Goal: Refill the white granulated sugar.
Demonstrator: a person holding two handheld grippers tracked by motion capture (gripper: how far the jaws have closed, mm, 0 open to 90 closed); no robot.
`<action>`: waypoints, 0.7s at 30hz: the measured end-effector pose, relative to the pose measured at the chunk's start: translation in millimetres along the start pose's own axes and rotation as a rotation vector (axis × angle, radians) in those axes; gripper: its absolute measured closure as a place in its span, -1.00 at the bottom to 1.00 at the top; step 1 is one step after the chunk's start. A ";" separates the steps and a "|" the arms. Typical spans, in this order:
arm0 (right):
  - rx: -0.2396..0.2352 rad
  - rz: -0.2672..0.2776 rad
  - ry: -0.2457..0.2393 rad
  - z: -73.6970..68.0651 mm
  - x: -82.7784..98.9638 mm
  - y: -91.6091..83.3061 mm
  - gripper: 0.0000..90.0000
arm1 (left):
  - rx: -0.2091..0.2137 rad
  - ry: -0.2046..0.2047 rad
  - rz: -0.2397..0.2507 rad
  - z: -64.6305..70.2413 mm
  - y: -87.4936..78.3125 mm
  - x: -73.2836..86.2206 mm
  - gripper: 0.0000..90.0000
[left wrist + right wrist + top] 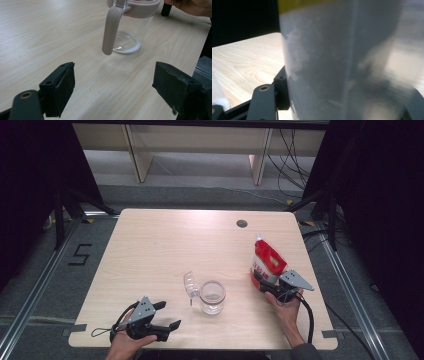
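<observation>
Left gripper [167, 315] nearest, low at front-left table [165, 240] edge, jaws spread wide, nothing between; glass jar [212, 296] just beyond, lid [190, 285] flipped open beside rim. From left gripper view: jar [130, 35] ahead of open pads, apart from them, white residue ringing base.

Right gripper [265, 282] clamped on lower part of red-and-white pouch [266, 262], upright right of jar, near but not touching. Right gripper view: pouch [342, 62] wall pressed between jaws, left pad against it.

Risks, judged:
- pouch soft, held low; top could fold or flop on tilting, spilling past jar mouth.
- jar unheld; a nudge from pouch could slide or tip it.
- open lid beside rim could catch pouch corner.
</observation>
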State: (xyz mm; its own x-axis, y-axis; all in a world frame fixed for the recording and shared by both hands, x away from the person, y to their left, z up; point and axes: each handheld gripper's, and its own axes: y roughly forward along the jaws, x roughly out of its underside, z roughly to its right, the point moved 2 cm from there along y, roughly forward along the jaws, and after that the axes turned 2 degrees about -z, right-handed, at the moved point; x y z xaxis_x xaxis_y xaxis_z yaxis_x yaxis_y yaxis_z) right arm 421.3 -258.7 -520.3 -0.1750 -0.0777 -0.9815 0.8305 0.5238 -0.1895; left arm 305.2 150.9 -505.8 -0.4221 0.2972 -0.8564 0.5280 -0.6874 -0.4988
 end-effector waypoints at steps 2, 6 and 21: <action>-0.001 0.002 -0.005 0.2 0.1 0.0 -0.17 | 0.000 0.006 0.001 -0.2 0.0 -0.2 -0.62; -0.009 0.001 -0.013 0.0 -0.2 0.1 -0.13 | -0.001 -0.006 -0.001 0.2 0.1 0.2 -0.61; -0.002 -0.039 0.002 -1.9 -2.4 -4.3 -0.05 | 0.002 -0.009 0.010 -1.8 0.1 -0.3 -0.60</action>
State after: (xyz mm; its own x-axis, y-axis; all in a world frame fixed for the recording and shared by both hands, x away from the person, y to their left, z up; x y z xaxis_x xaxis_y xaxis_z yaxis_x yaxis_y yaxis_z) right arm 417.2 -259.1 -517.0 -0.2080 -0.0965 -0.9733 0.8218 0.5224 -0.2274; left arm 306.7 152.0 -505.8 -0.4235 0.2846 -0.8600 0.5307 -0.6915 -0.4902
